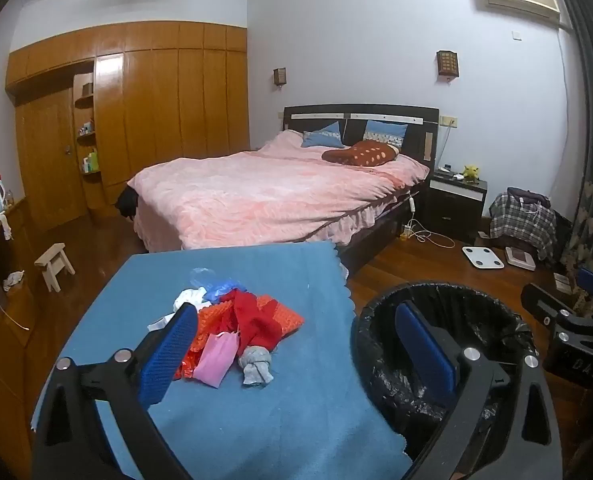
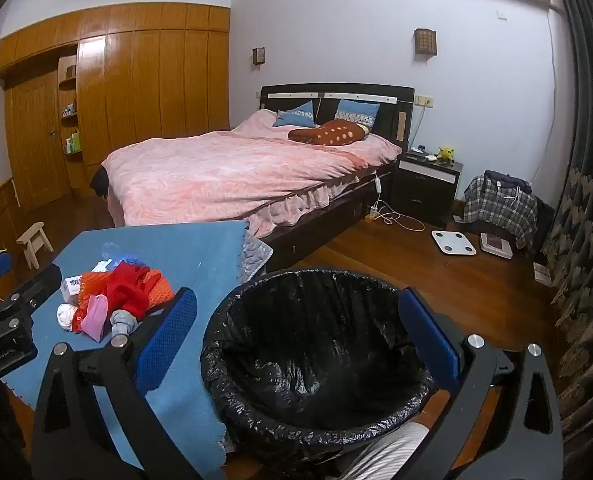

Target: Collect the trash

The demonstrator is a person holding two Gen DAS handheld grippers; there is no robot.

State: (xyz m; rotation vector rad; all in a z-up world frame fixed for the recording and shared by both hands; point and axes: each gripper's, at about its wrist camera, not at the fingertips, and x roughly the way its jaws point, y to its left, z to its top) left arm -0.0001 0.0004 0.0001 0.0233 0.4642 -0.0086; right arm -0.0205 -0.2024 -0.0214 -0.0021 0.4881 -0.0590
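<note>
Left wrist view: trash pile [image 1: 236,328] sits mid-tabletop [image 1: 296,420] on blue cloth — red and orange netting, pink scrap, knotted grey rag [image 1: 257,364], white bits, clear blue plastic at the far side. Left claw [image 1: 296,354] spread wide, nothing between the pads; the pile lies just ahead, toward its left finger, which overlaps the pile's near-left edge in the picture; contact cannot be told. Black-lined bin [image 1: 448,364] stands beside the tabletop, behind the right finger. Right claw [image 1: 592,288] shows at the far right edge.

Right wrist view: right claw [image 2: 296,340] wide open, empty, hanging over the bin [image 2: 316,360], whose mouth fills the gap between the fingers. Trash pile [image 2: 116,300] lies on the tabletop [image 2: 200,256] left of the claw's left finger, apart from it. Small white box [image 2: 72,286] at the pile's left side. Left claw [image 2: 0,280] enters at the left edge
</note>
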